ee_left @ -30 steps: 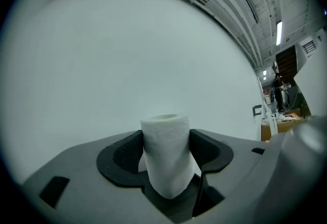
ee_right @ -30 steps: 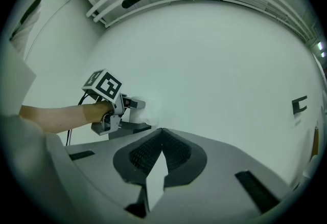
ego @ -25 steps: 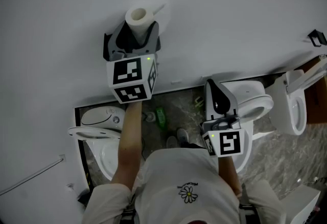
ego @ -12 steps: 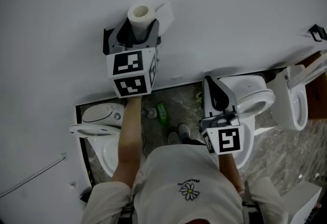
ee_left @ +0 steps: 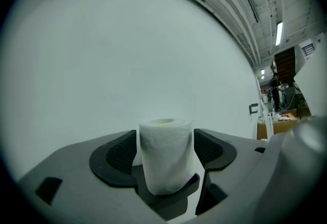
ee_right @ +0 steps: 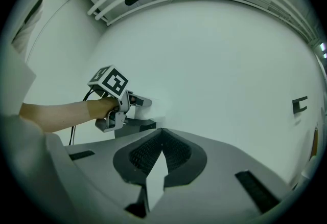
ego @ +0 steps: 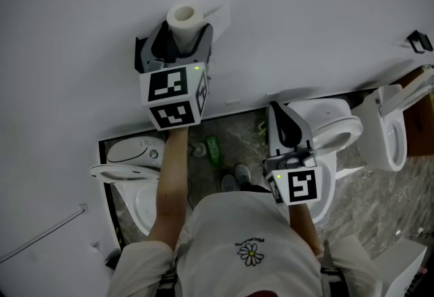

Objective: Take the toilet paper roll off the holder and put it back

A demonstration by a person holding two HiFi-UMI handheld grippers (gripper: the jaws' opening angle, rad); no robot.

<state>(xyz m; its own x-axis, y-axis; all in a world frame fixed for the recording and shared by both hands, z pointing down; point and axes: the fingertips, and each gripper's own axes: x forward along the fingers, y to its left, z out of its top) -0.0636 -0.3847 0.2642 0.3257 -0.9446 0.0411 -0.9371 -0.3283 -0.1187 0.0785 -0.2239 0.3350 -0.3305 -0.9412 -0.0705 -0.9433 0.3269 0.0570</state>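
Standing between the spread jaws of the left gripper [ego: 182,36], which have just been opening, the toilet paper roll [ee_left: 165,154] sits by the white wall [ego: 305,11]. It looks light, soft and crushable, so I'd pinch its sides gently. The right gripper [ee_right: 161,138] is pressed together, empty.

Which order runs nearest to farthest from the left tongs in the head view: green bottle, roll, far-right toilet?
1. Roll: between the jaws of the left tongs, which have just been opening.
2. Green bottle: low down, below the tongs.
3. Far-right toilet: low down, at the picture's right edge.
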